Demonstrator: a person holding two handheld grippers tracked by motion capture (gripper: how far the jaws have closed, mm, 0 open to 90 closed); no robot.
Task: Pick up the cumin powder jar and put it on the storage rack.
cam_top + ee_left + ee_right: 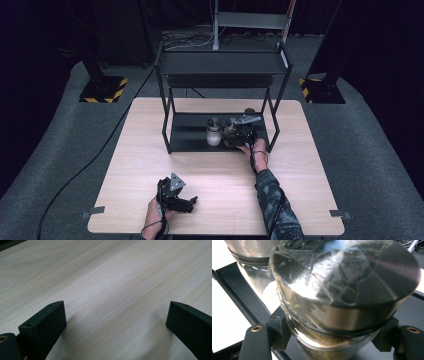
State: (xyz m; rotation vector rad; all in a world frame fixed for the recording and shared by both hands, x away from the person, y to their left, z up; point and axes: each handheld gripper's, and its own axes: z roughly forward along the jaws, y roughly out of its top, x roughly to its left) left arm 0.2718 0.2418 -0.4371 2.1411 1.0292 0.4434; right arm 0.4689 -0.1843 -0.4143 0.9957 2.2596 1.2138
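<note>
1. Now the right claw (236,134) is clamping the brown jar (342,315) on the rack's (167,125) lower shelf, beside the white jar (214,134).
2. Meanwhile the left claw (115,322) is resting wide open and empty on the counter (150,165).
3. Next, I judge, the brown jar is needing a clean lift clear of its neighbour.

Upright glass jar (342,315), metal lid, seemingly brown powder, on rack's lower shelf (190,135).

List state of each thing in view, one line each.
Left tongs: open, nothing between them, resting low over the table.
Right tongs: shut on brown spice jar.
Brown spice jar: upright on the rack's lower shelf, lid on.
White spice jar: upright beside it, lid on.
Rack: top shelf bare.
</note>
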